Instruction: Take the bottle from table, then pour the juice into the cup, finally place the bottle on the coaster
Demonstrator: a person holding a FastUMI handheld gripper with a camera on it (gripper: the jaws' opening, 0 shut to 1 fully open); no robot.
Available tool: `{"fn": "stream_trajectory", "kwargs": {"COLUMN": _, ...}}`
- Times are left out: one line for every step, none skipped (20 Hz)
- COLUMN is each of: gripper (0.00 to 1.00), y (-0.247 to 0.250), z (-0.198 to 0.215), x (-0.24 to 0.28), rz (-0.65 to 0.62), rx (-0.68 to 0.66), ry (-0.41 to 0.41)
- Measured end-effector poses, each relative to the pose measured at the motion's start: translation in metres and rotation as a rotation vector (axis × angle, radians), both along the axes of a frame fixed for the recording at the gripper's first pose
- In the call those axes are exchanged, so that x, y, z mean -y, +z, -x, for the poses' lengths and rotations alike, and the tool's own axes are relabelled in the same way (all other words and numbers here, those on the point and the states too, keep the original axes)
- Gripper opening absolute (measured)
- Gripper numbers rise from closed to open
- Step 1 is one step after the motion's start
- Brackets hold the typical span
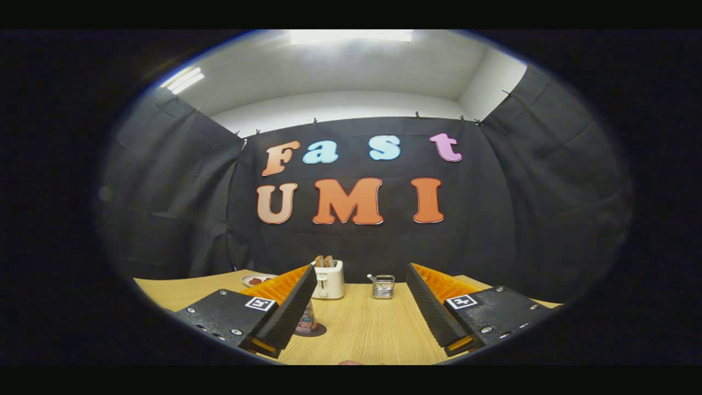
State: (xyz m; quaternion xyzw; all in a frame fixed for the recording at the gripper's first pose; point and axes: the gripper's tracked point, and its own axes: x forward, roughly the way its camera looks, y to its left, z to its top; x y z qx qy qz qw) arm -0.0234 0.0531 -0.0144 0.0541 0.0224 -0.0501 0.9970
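Observation:
My gripper [361,274] is open above the wooden table [362,329], with nothing between its fingers. What looks like the bottle [307,321], pinkish with a label, stands upright on a dark round coaster [317,331]. It sits just behind the left finger [288,312], which hides most of it. A small clear glass cup [383,287] with a stick or spoon in it stands farther back, beyond the gap between the fingers. I cannot tell how full it is.
A white toaster [328,279] with bread in its slots stands at the back of the table, left of the cup. A small plate [256,280] with dark food lies farther left. Black cloth walls close the booth behind and on both sides.

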Motion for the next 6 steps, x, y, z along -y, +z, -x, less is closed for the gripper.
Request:
{"fn": "stream_trajectory", "kwargs": {"gripper": 0.97, "y": -0.0002, "z": 0.0003, "x": -0.0013, "rz": 0.002, "rx": 0.001, "ry": 0.003}}
{"fn": "stream_trajectory", "kwargs": {"gripper": 0.97, "y": -0.0005, "z": 0.0007, "x": -0.0042, "rz": 0.002, "rx": 0.0, "ry": 0.01}}
{"fn": "stream_trajectory", "kwargs": {"gripper": 0.97, "y": -0.0006, "z": 0.0008, "x": -0.0069, "rz": 0.002, "rx": -0.001, "ry": 0.018}}
{"fn": "stream_trajectory", "kwargs": {"gripper": 0.97, "y": -0.001, "z": 0.002, "x": -0.0085, "rz": 0.004, "rx": -0.004, "ry": 0.024}}
{"fn": "stream_trajectory", "kwargs": {"gripper": 0.97, "y": -0.0019, "z": 0.0026, "x": -0.0102, "rz": 0.01, "rx": -0.005, "ry": 0.029}}
{"fn": "stream_trajectory", "kwargs": {"gripper": 0.97, "y": -0.003, "z": 0.0018, "x": -0.0113, "rz": 0.019, "rx": -0.007, "ry": 0.031}}
